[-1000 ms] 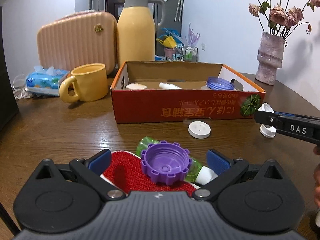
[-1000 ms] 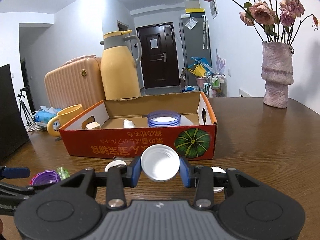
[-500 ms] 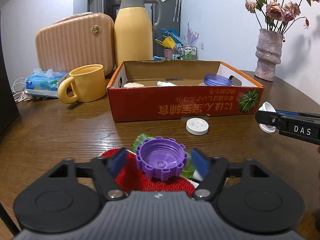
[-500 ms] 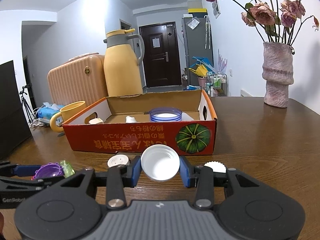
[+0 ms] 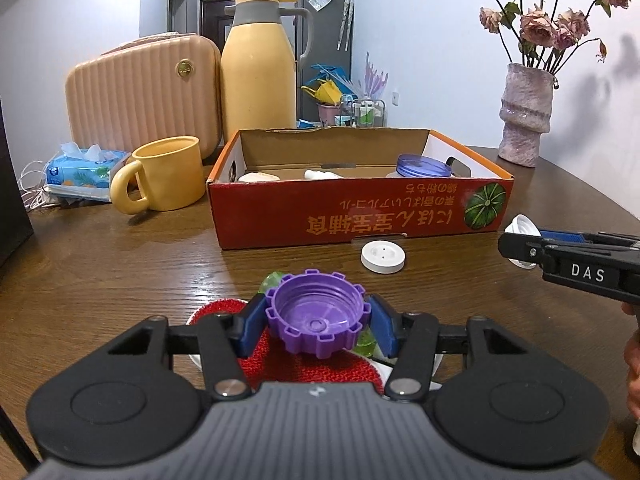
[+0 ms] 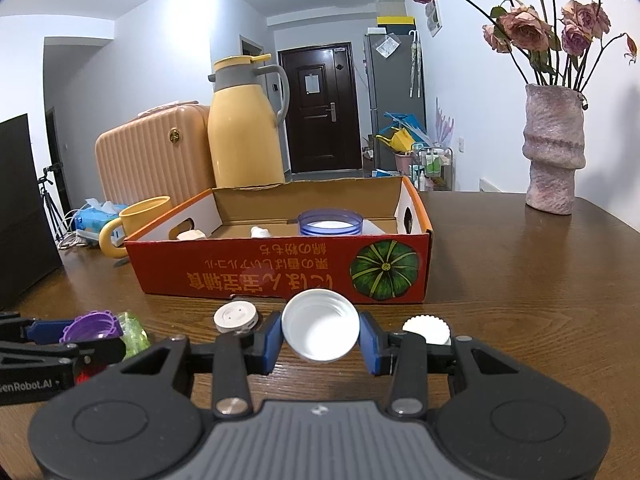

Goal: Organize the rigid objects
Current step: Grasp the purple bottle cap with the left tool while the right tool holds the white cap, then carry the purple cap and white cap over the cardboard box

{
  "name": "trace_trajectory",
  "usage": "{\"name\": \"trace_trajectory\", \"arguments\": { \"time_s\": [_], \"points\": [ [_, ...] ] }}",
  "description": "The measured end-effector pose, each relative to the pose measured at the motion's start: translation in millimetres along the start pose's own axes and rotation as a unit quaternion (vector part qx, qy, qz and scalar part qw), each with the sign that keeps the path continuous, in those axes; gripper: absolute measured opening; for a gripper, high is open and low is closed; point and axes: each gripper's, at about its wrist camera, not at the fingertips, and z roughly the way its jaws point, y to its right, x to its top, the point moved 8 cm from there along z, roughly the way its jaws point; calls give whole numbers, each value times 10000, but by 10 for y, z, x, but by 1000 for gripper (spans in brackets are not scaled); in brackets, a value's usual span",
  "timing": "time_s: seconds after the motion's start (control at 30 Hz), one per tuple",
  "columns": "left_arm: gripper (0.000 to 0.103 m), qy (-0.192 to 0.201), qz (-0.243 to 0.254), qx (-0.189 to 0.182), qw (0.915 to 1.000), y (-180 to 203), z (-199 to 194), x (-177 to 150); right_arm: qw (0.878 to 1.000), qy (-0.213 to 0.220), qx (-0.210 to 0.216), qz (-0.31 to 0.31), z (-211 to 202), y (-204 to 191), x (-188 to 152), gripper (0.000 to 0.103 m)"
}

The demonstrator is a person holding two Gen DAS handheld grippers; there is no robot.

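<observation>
A purple ridged cap (image 5: 316,312) sits between the blue pads of my left gripper (image 5: 318,322), whose jaws are closing and press on its sides. It hovers over a red scrub pad (image 5: 224,308) and a green bottle (image 5: 272,280). My right gripper (image 6: 320,336) is shut on a white cap (image 6: 320,328), held above the table in front of the red cardboard box (image 6: 280,272). In the left wrist view the right gripper (image 5: 520,240) comes in from the right edge. The box (image 5: 360,216) holds a blue-lidded jar (image 5: 422,166) and small white items.
A white disc (image 5: 383,256) and a white ridged cap (image 6: 426,330) lie on the wooden table before the box. A yellow mug (image 5: 168,172), tissue pack (image 5: 80,168), yellow thermos (image 5: 258,64) and peach case (image 5: 140,96) stand at the back left. A vase (image 5: 526,116) stands back right.
My left gripper's jaws have come in from wide open until they pinch the purple cap. The right gripper still holds the white cap and has hardly moved.
</observation>
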Motion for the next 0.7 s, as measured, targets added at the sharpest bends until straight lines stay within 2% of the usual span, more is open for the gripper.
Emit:
{"name": "trace_trajectory", "arguments": {
  "time_s": [0.23,0.33,0.7],
  "points": [
    [55,157,-88,20,9998,-34,-73,60,10000,41,25,-1,-60,-29,-10,40],
    [55,153,-107,137,9997,-63,-78,94,10000,61,40,-5,-90,-52,-7,40],
    [55,383,-238,35,9990,-71,-192,298,9999,133,60,-28,-162,-119,64,40]
  ]
}}
